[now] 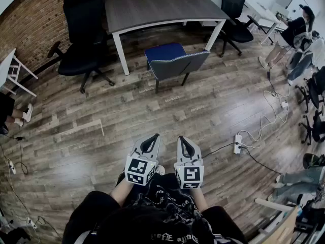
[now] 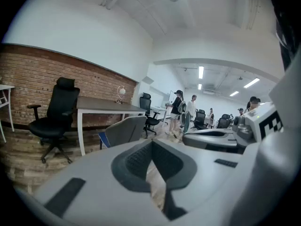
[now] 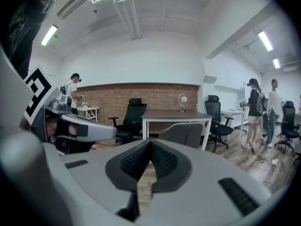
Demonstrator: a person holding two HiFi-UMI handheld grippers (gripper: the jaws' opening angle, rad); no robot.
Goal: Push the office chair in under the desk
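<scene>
Grey-backed and blue-seated, the chair (image 1: 175, 61) stands on the plank floor (image 1: 117, 121) at the desk's (image 1: 157, 6) near edge. Its back faces the person and its seat front is just at that edge, so it is pulled out, not tucked in. I judge it to be the one to push, since both grippers point at it, though it seems to stand on plain legs. A black chair (image 1: 84, 39) on castors stands by the desk's left end, so the task could mean that one instead.

The grey chair sits right of the middle of the near edge, nearer the right leg (image 1: 216, 34) than the left leg (image 1: 118, 52). The gap between those legs looks wider than the chair, so a straight push on the backrest should carry it under. A skewed push could swing it against the right leg.

Between person and chair the floor lies bare — a clear lane to walk up. A cable and power strip (image 1: 237, 142) lie off to the right of that lane, and people (image 1: 297, 34) stand well apart near the right edge of the room.

The left gripper (image 1: 154, 136) and right gripper (image 1: 182, 138) are held side by side close to the body, well short of the chair. Each has its jaws together with nothing between them — a sensible blunt front for pressing on the backrest, I judge, since the task needs no grasp.
</scene>
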